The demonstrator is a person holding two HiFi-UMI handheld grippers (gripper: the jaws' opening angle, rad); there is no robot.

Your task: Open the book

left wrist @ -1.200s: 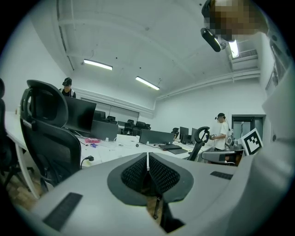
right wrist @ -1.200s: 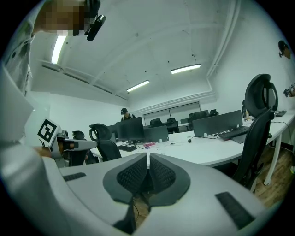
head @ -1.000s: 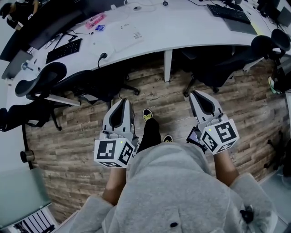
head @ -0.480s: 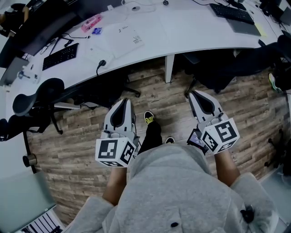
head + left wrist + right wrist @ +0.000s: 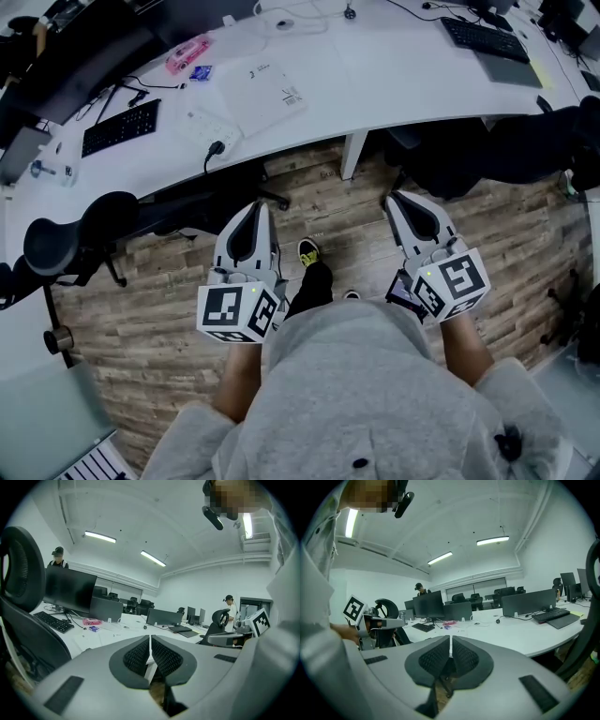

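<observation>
Desk (image 5: 394, 70) nearer, closed white book (image 5: 265, 86) flat, skewed, long axis unclear.

tongs (image 5: 255, 206) (image 5: 395, 198) 2; keyboards (image 5: 120, 127) (image 5: 487, 39) 2; book (image 5: 267, 84) 1; desk (image 5: 394, 70) 1

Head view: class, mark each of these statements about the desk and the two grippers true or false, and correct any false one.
1. Both grippers have their jaws together with nothing between them. True: the left gripper and the right gripper are both shut and empty.
2. The book lies open on the desk. False: the white book lies flat and closed on the desk.
3. The left gripper touches the book. False: both grippers are over the wooden floor, short of the desk.
4. A black keyboard lies left of the book. True: the keyboard is there.
5. A pink item lies on the desk. True: the pink item lies beyond the keyboard.
</observation>
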